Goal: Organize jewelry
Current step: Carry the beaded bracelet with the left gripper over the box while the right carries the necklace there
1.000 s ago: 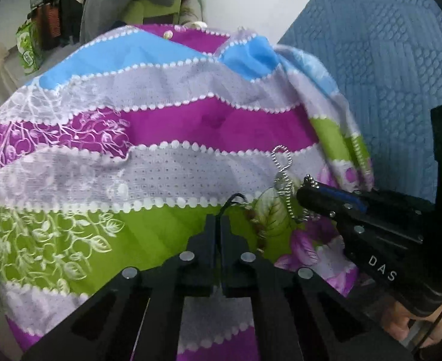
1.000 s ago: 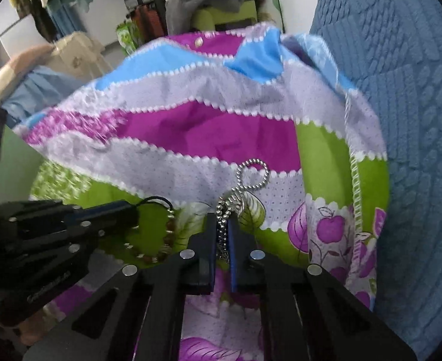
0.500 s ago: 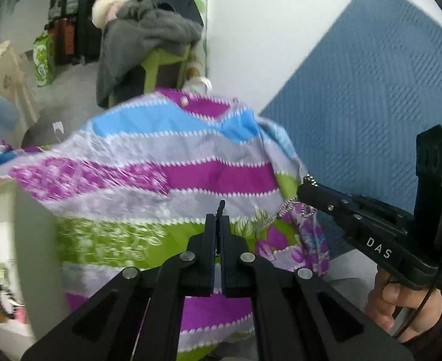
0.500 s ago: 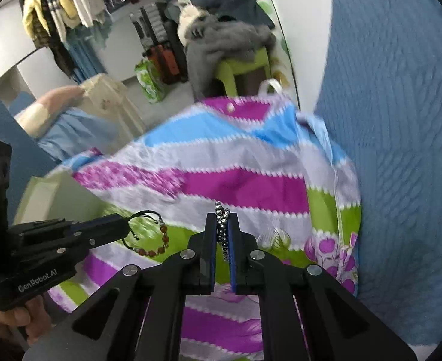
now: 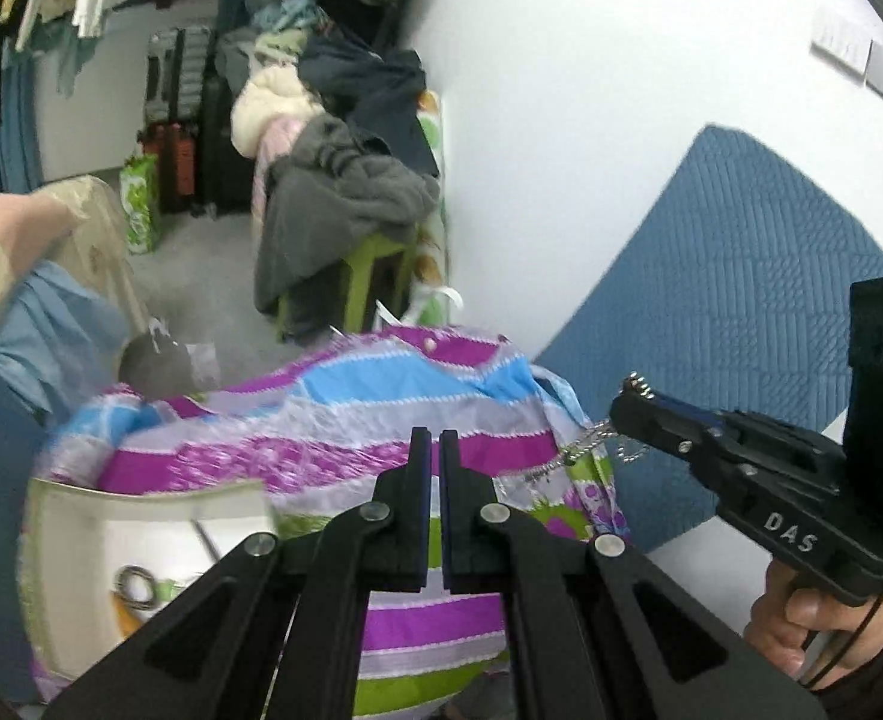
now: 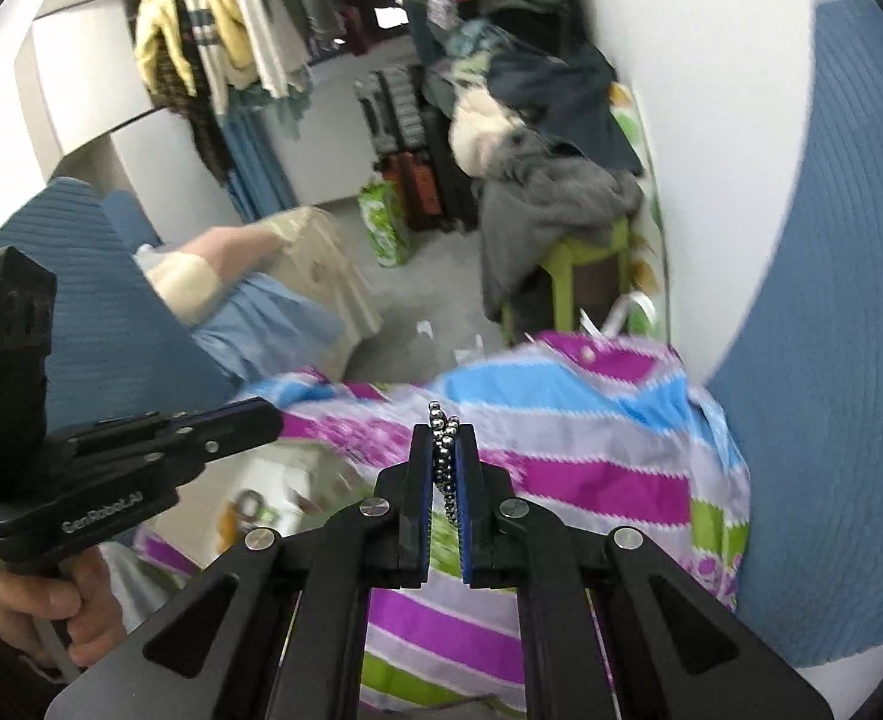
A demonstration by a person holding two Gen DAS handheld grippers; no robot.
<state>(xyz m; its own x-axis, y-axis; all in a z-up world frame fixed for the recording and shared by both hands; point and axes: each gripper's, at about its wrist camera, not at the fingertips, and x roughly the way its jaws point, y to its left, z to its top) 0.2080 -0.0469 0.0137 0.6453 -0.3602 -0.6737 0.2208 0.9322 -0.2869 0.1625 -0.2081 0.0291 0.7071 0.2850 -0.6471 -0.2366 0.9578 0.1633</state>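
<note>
Silver bead chain (image 6: 445, 456) hangs clamped in the right tool (image 6: 444, 438), the white box (image 5: 141, 552) low to its left; left tool (image 5: 430, 450) clenched, contents unclear.

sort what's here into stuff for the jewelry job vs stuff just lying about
For the job:
- chain, pinched in the shut right gripper
- left gripper, shut, nothing visible in it
- white box with rings inside

Lying about:
- striped cloth
- clothes pile
- green stool
- suitcases
- blue cushion
</note>
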